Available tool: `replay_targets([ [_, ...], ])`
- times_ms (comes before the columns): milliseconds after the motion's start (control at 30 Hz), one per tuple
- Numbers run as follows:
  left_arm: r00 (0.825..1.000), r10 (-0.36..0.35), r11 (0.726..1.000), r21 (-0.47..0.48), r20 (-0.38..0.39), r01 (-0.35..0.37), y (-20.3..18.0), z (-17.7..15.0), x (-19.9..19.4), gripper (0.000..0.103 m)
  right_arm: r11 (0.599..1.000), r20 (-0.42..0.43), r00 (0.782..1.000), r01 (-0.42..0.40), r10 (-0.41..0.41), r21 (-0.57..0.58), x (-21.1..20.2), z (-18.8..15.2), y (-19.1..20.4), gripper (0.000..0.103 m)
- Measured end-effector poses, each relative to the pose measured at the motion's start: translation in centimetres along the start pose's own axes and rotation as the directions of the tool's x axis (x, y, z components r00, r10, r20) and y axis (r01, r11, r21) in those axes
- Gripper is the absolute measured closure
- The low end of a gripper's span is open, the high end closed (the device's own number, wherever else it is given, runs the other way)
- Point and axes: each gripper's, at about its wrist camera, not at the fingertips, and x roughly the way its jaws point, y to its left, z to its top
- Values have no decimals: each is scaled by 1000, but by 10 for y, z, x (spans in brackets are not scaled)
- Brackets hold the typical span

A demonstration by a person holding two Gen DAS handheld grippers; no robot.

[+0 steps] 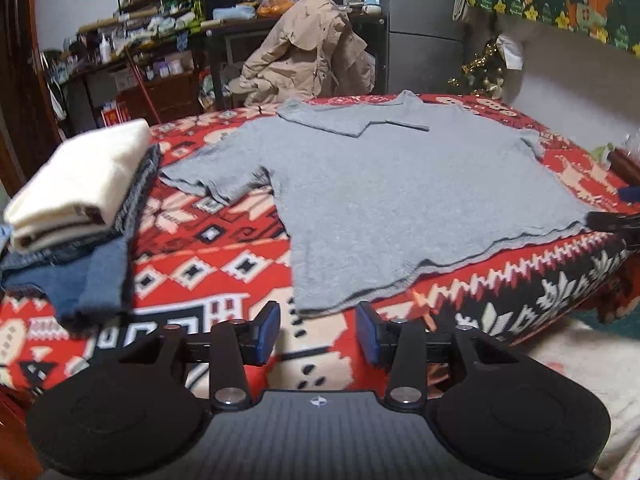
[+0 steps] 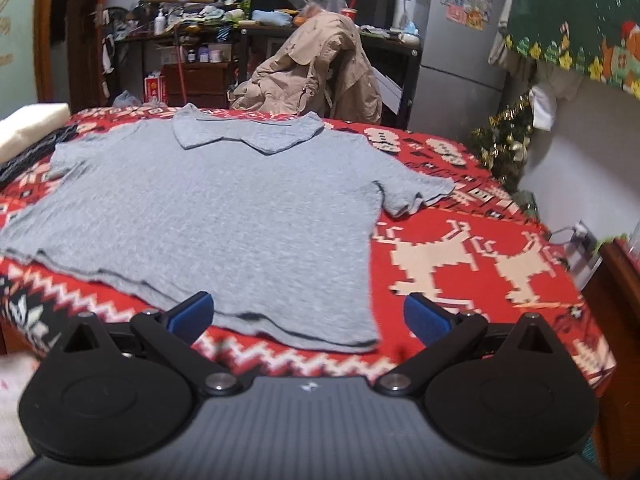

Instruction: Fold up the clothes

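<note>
A grey polo shirt (image 1: 384,200) lies spread flat, collar at the far side, on a red patterned blanket (image 1: 208,248). My left gripper (image 1: 318,332) is open just short of the shirt's near left hem corner, with only blanket between its blue pads (image 1: 266,332). In the right wrist view the shirt (image 2: 224,216) fills the middle. There my right gripper (image 2: 308,320) is wide open over the near right hem corner. The hem lies between the blue pads (image 2: 192,316) and they do not press on it.
A stack of folded clothes sits at the left: a cream piece (image 1: 80,184) on top of jeans (image 1: 80,280). A beige coat (image 1: 308,52) hangs over a chair behind the bed. A small tinsel tree (image 2: 504,140) and cluttered shelves (image 1: 152,20) stand beyond.
</note>
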Motion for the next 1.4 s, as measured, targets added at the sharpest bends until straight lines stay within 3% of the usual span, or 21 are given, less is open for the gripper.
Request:
replay_targets([
  [267, 999, -16, 991, 129, -31, 20, -10, 11, 13, 52, 998, -12, 999, -52, 52, -43, -12, -6, -15, 1],
  [367, 1000, -13, 980, 198, 9, 11, -18, 14, 12, 40, 996, -23, 999, -38, 36, -85, -13, -5, -12, 1],
  [467, 998, -58, 972, 230, 29, 50, -20, 17, 12, 37, 995, -48, 997, -64, 60, -82, -11, -1, -11, 1],
  [600, 997, -74, 975, 211, 8, 70, -21, 22, 22, 37, 995, -71, 993, -99, 96, -31, -8, 8, -8, 1],
  [667, 995, -95, 984, 152, -8, 95, -17, 27, 27, 37, 992, -56, 992, -115, 113, -42, -9, 12, -4, 1],
  [767, 991, -129, 987, 88, -25, 131, -13, 31, 34, 27, 987, -35, 990, -138, 135, -80, -8, 17, 0, 1],
  [867, 986, -152, 980, 120, -63, 159, -16, 32, 43, 23, 987, -76, 990, -129, 122, -96, 3, 18, 2, 1],
  [1067, 984, -163, 953, 247, -76, 177, -29, 28, 51, 14, 985, -200, 968, -166, 154, -44, 30, 17, -3, 1],
  [1133, 977, -198, 945, 249, -78, 212, -28, 28, 51, 14, 984, -222, 961, -174, 165, -24, 36, 16, -5, 1],
  [1267, 961, -250, 936, 225, -117, 271, -25, 28, 56, 4, 986, -242, 957, -167, 162, 3, 44, 14, -9, 1],
  [1400, 957, -259, 940, 195, -130, 280, -26, 28, 60, 0, 986, -279, 947, -166, 162, 10, 49, 19, -10, 1],
])
